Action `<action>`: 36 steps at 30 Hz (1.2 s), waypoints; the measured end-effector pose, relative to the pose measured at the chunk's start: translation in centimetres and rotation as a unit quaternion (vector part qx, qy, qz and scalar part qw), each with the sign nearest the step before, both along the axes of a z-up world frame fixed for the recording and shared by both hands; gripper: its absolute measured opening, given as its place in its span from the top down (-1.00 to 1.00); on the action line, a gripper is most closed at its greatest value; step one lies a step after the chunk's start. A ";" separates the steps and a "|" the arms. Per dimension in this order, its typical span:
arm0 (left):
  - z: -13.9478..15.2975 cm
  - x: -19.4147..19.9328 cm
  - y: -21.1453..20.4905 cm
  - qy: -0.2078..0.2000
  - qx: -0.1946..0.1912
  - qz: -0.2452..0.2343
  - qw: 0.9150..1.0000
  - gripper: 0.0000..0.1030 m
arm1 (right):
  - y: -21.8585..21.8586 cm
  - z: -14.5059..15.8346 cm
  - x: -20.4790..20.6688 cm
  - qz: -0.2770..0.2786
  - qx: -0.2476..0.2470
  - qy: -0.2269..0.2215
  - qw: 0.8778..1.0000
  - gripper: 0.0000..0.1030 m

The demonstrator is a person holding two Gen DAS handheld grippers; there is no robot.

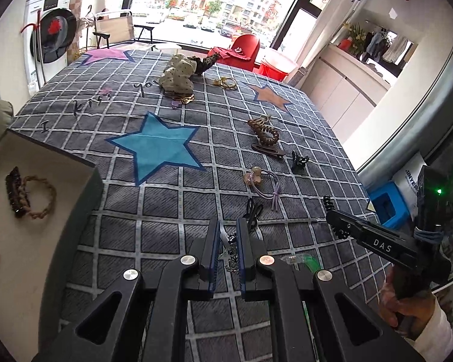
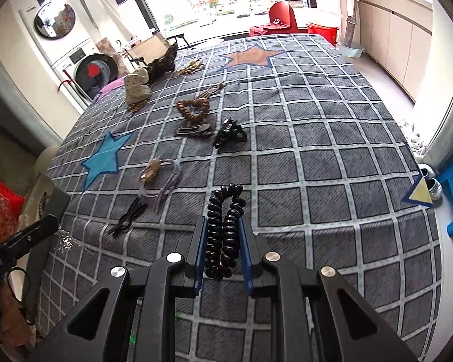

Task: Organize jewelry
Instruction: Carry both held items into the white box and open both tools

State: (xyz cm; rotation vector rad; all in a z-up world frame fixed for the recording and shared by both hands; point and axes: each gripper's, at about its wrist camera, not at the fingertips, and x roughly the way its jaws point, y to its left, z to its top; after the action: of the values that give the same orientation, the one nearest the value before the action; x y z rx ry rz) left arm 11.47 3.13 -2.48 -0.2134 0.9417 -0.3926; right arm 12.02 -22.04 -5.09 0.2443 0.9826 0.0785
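My left gripper (image 1: 229, 226) is shut on a silver chain with a star charm (image 1: 231, 249), held above the checked cloth; it also shows hanging in the right wrist view (image 2: 65, 241). My right gripper (image 2: 222, 224) is shut on a black coil hair tie (image 2: 223, 235), also seen in the left wrist view (image 1: 335, 217). A white box (image 1: 3, 187) at the left holds a dark clip (image 1: 16, 191) and a braided band (image 1: 43, 196). A black hairpin (image 1: 252, 211) lies just past my left fingertips.
On the cloth (image 1: 154, 229) lie a purple hair tie with a charm (image 1: 262, 181), a black claw clip (image 1: 299, 160), a brown coil tie and barrette (image 1: 265, 138), a gold piece (image 1: 225, 83) and fabric scrunchies (image 1: 179, 74). A blue stool (image 1: 386, 205) stands right of the table.
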 end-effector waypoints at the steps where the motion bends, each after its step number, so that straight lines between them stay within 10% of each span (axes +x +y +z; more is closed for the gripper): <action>1: 0.1 -0.3 0.2 0.000 -0.001 0.002 1.000 0.76 | 0.1 0.1 -0.2 0.001 0.000 -0.001 1.000 0.57; 36: 3.3 -8.0 12.1 -0.055 -0.019 0.114 0.992 0.76 | 13.9 5.4 -3.4 0.124 -0.015 -0.033 0.992 0.57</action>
State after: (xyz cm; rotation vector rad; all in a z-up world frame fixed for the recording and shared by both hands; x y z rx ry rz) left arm 3.47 15.21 0.79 -0.3274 0.7929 -0.2090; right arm 8.58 -8.18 0.36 0.0897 0.9436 0.2960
